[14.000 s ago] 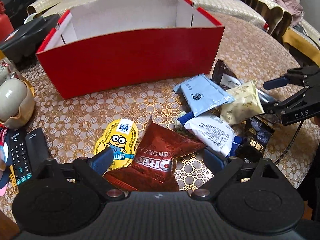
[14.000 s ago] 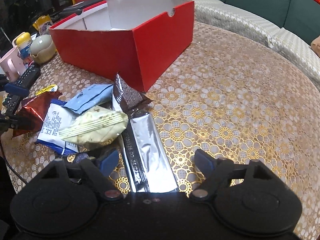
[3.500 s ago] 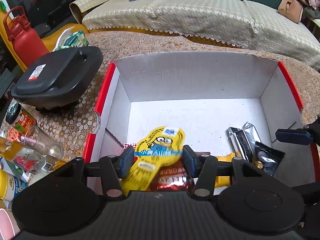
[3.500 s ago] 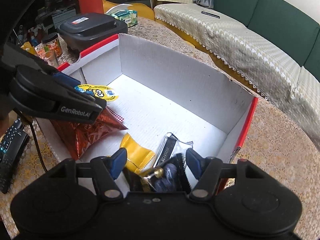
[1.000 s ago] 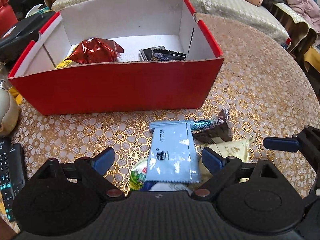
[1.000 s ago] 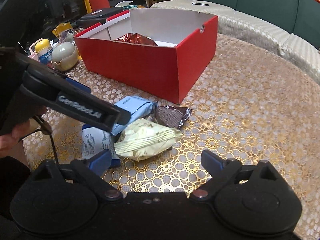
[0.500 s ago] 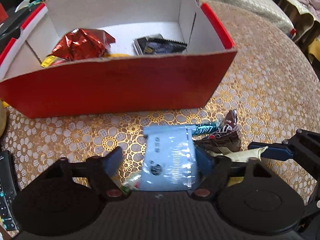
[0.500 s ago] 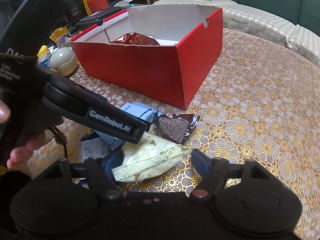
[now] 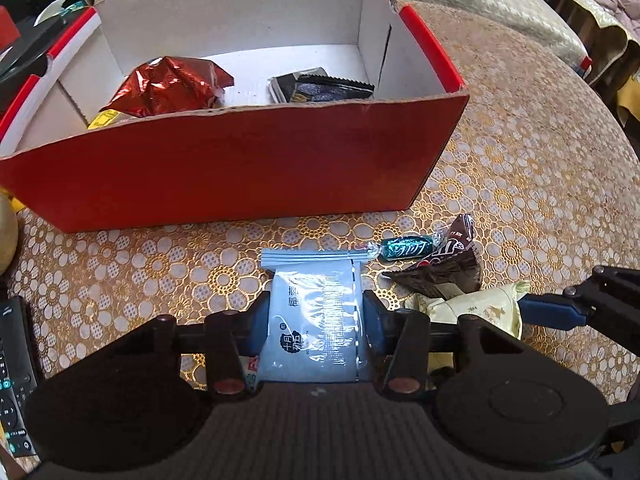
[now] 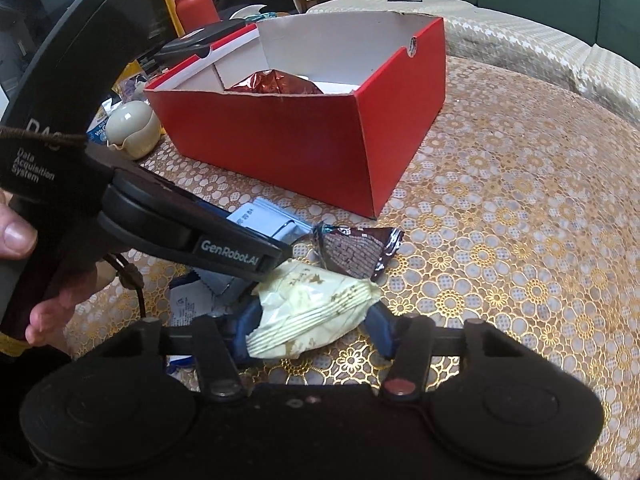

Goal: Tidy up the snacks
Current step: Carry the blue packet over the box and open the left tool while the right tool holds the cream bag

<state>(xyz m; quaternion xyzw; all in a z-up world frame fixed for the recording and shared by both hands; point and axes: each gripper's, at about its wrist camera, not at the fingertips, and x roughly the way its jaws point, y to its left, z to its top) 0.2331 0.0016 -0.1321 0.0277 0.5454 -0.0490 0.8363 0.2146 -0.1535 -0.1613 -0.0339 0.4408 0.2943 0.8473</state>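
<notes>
The red cardboard box (image 9: 248,168) stands open on the table, also in the right wrist view (image 10: 304,140). It holds a red foil pack (image 9: 172,84) and a dark packet (image 9: 320,88). My left gripper (image 9: 316,316) is shut on a light blue packet (image 9: 316,312) in front of the box. My right gripper (image 10: 312,320) is shut on a cream packet (image 10: 312,308), which also shows in the left wrist view (image 9: 472,308). A brown chocolate packet (image 9: 444,268) and a teal candy (image 9: 404,248) lie on the cloth between them.
A gold floral tablecloth (image 10: 520,240) covers the round table. A remote (image 9: 12,364) lies at the left edge. A cream pot (image 10: 128,128), a red bottle (image 10: 192,0) and a black appliance (image 10: 200,42) stand behind the box. A sofa runs along the back.
Both grippers have closed in on their packets: the left on the light blue packet, the right on the cream packet. Both moved slightly forward toward the box.
</notes>
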